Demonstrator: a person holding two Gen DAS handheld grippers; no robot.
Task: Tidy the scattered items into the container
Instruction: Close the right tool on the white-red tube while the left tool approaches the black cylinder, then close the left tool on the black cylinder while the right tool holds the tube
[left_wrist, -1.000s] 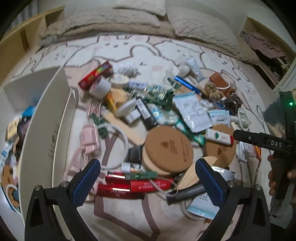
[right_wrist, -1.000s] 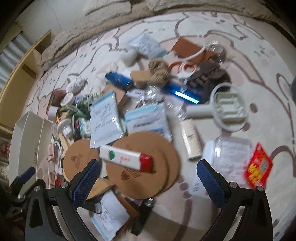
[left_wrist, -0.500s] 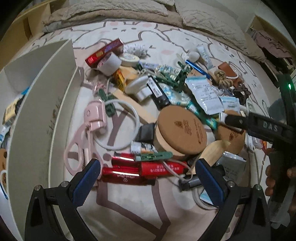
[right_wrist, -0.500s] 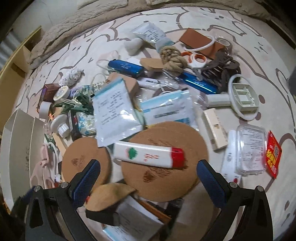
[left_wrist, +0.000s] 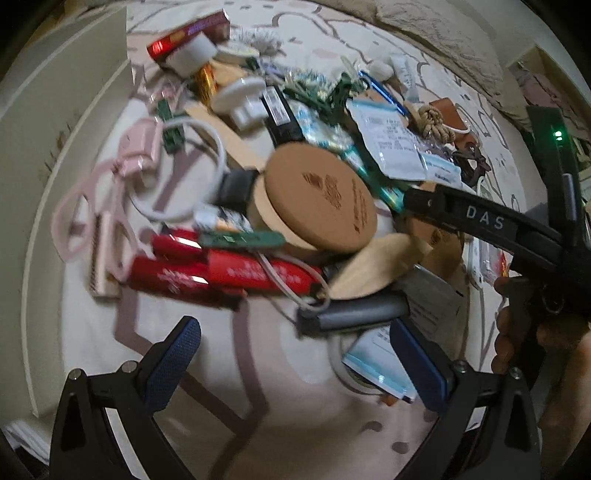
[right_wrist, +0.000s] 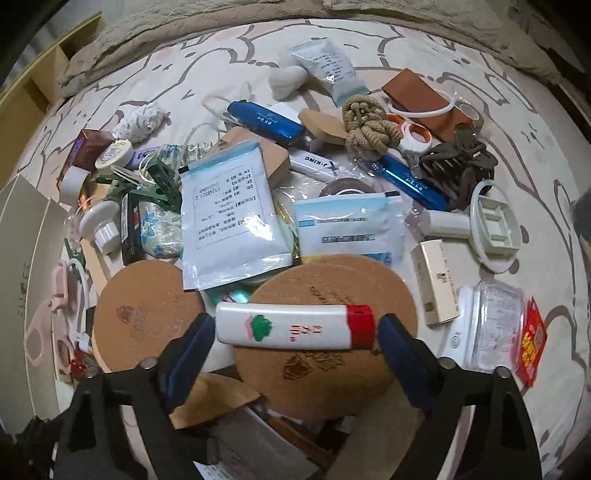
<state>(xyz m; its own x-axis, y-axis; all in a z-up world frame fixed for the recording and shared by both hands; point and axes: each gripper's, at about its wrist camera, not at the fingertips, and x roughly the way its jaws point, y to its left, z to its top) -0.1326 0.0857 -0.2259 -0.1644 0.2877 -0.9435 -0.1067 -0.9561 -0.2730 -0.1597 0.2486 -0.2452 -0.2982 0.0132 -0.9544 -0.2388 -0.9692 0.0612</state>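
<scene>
Closing around a white tube with a red cap (right_wrist: 295, 326), the right gripper (right_wrist: 295, 332) has its blue pads at the two ends of the tube — the left pad seems just at the white end and the right pad at the red cap, but I cannot tell if they already press on it. The tube lies across a round cork coaster (right_wrist: 332, 314), and a second cork coaster (right_wrist: 144, 306) lies just beside it on the left. Behind them are a white sachet with printed text (right_wrist: 229, 218), a blue-and-white sachet (right_wrist: 351, 229), a knot of brown rope (right_wrist: 365, 125) and a brown hair claw (right_wrist: 458, 166). The left gripper (left_wrist: 291, 365) hangs over the patterned bedcover (left_wrist: 221, 387) with its jaws wide apart and nothing between them; just ahead of it lie red packets (left_wrist: 221, 273) and a grey bar (left_wrist: 354, 314), a little blurred. The container (left_wrist: 44, 155) — a pale box with low walls — stands at the left side of the pile, touching none of the grippers. In the left wrist view a black finger of the other gripper reaches in from the right, with a hand (left_wrist: 524, 332) holding its handle.
</scene>
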